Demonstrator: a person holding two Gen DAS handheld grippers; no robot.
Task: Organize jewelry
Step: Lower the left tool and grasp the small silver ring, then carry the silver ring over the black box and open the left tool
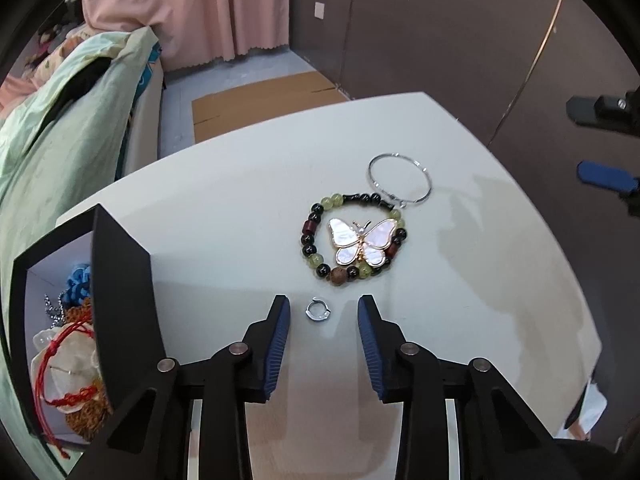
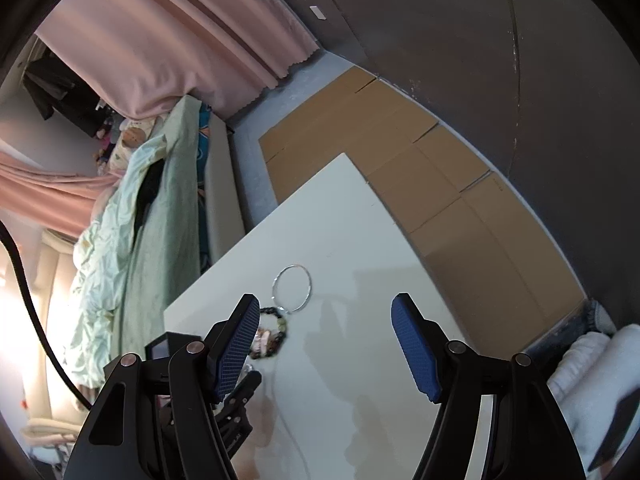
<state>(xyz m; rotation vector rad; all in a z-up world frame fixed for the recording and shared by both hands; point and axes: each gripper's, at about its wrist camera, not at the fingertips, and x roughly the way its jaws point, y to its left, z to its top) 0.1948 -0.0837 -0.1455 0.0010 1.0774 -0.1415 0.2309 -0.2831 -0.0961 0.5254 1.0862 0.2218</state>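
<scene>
In the left wrist view my left gripper [image 1: 323, 312] is open, its blue pads either side of a small silver ring [image 1: 317, 310] on the white table [image 1: 224, 216]. Beyond lie a beaded bracelet [image 1: 308, 246] with a pearl butterfly brooch [image 1: 362, 241] inside it, and a thin silver bangle [image 1: 400, 178]. An open black jewelry box [image 1: 120, 280] at the left holds red cord, blue and shell pieces. My right gripper [image 2: 325, 330] is open and empty above the table; the bangle [image 2: 291, 289] and bracelet [image 2: 272, 338] lie ahead to its left.
A bed with a green quilt [image 1: 48, 152] stands left of the table. Flattened cardboard [image 2: 400, 168] covers the floor beyond the table's far edge. Pink curtains [image 1: 192, 8] and a dark wall stand behind. White cloth [image 2: 592, 368] lies at the right.
</scene>
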